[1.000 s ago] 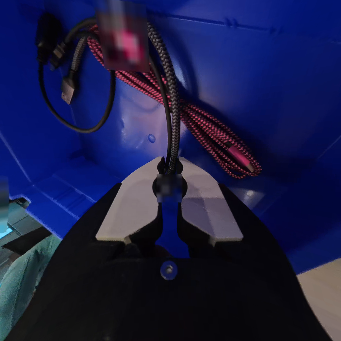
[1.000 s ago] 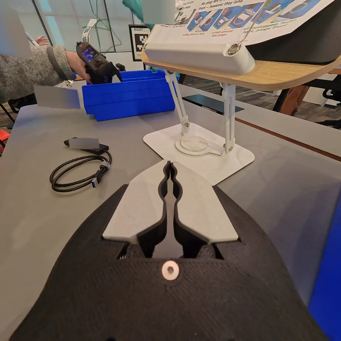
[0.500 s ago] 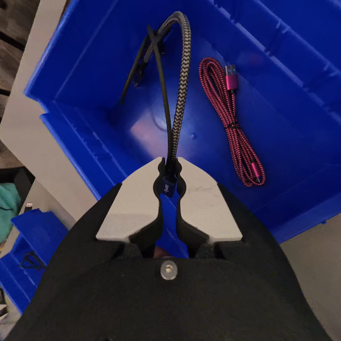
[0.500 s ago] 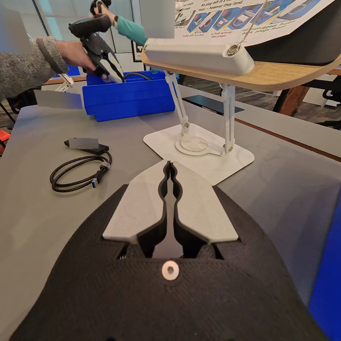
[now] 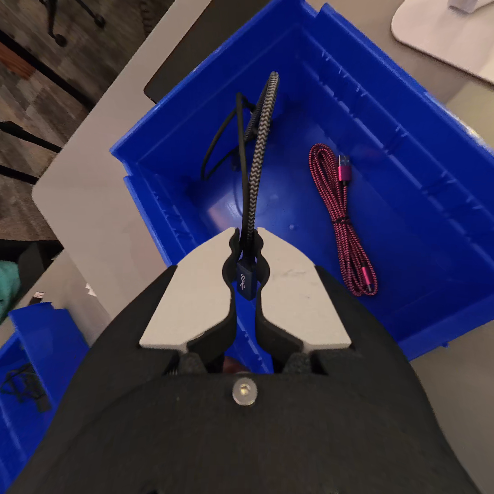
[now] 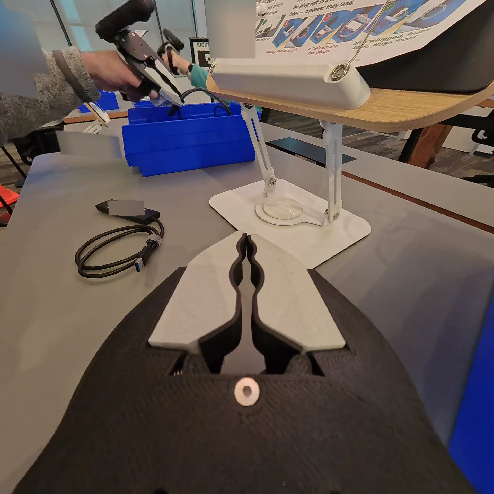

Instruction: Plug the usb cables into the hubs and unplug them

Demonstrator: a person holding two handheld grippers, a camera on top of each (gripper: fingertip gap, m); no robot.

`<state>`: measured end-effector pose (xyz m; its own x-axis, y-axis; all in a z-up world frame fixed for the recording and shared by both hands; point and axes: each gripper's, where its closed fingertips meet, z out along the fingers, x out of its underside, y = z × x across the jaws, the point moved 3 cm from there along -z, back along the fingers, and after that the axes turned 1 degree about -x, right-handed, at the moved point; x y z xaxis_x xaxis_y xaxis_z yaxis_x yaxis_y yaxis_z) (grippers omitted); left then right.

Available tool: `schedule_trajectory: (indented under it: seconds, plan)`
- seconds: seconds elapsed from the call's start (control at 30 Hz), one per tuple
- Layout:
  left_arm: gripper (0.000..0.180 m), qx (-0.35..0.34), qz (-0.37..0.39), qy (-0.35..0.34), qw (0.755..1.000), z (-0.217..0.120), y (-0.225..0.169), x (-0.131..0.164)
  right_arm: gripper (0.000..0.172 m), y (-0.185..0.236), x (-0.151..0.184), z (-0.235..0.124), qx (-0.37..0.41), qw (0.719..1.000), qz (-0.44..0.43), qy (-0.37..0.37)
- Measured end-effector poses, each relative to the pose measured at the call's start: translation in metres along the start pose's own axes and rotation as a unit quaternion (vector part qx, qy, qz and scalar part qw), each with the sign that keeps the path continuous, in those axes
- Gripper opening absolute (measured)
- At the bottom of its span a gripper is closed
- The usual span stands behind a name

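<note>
My left gripper (image 5: 246,235) is shut on a grey braided USB cable (image 5: 256,165), its blue plug (image 5: 247,283) clamped between the pads. It holds the cable above an open blue bin (image 5: 401,128); the cable arcs back down into the bin. A coiled red braided cable (image 5: 344,222) lies on the bin floor. In the right wrist view my right gripper (image 6: 246,236) is shut and empty above the grey table (image 6: 53,320). A black USB hub (image 6: 128,212) with its coiled black cable (image 6: 115,251) lies to its left. The left gripper (image 6: 171,99) shows far off over the bin (image 6: 187,139).
A white stand (image 6: 291,224) carrying a wooden board (image 6: 374,112) with an instruction sheet stands ahead of the right gripper. Thin black cables (image 5: 216,149) lie in the bin's far corner. A second blue bin (image 5: 34,361) sits at lower left. Another person's hand (image 6: 179,61) is behind.
My left gripper has risen up out of the bin with the grey braided cable still clamped; the bin now lies farther below. My right gripper has not moved.
</note>
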<state>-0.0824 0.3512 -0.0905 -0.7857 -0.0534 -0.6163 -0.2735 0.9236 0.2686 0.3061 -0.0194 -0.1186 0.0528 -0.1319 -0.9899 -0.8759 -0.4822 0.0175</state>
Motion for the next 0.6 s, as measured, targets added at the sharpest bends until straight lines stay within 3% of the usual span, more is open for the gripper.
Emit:
schedule_trajectory:
  seconds: [0.2,0.4,0.5,0.6]
  plan:
    - [0.009,0.034,-0.079,-0.095,0.992,-0.010,0.005,-0.016,0.000,0.000,0.000,0.000,-0.001,1.000,-0.001,0.000]
    - [0.007,0.092,-0.105,-0.202,0.969,-0.063,-0.009,-0.062,0.000,0.000,0.000,0.000,-0.002,1.000,0.003,0.000]
    - [0.006,0.110,-0.110,-0.213,0.965,-0.072,-0.021,-0.070,0.000,0.000,0.000,0.000,-0.002,1.000,0.003,0.001]
    - [0.006,0.093,-0.116,-0.179,0.973,-0.055,-0.020,-0.057,0.000,0.000,0.000,0.001,-0.003,1.000,0.001,0.004]
